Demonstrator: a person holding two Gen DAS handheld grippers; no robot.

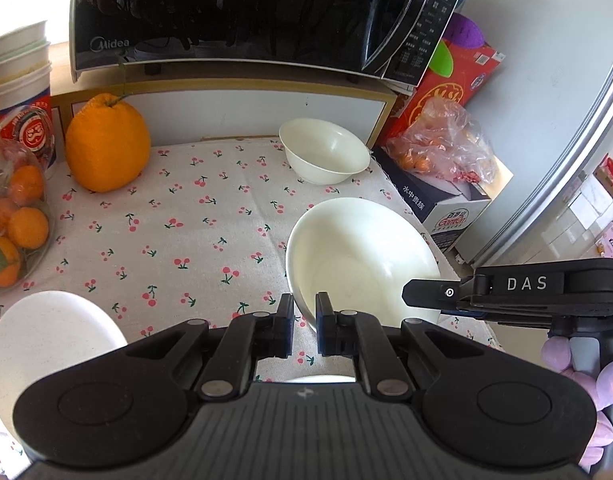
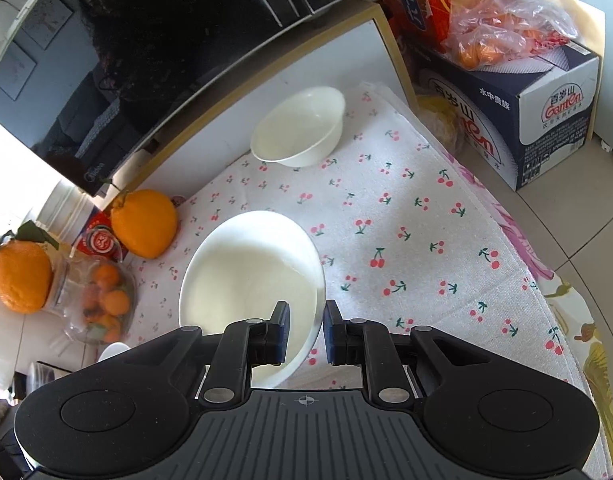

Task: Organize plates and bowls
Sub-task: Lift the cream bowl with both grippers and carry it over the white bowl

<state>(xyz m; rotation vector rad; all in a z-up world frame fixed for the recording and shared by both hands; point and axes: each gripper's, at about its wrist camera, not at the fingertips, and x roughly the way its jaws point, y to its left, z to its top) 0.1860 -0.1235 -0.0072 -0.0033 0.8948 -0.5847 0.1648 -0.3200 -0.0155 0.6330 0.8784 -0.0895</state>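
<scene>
Cherry-print white cloth (image 1: 194, 216) covers the tabletop, and a black shiny microwave oven (image 1: 226, 12) sits on a ledge at the back. One big white round bowl (image 1: 358, 256) is near the front, and both grippers hold its rim. The left gripper (image 1: 304, 318) has its jaws pinching the near left edge of this bowl. The right gripper (image 2: 305, 334) has its jaws pinching the bowl's right edge. A small white round bowl (image 1: 324, 150) stands further back on the cloth, well apart from the big one. A flat white round plate (image 1: 46, 340) lies at the front left. A big bumpy orange fruit (image 1: 106, 144) sits at the back left, near a clear bag of small oranges (image 1: 14, 224).
</scene>
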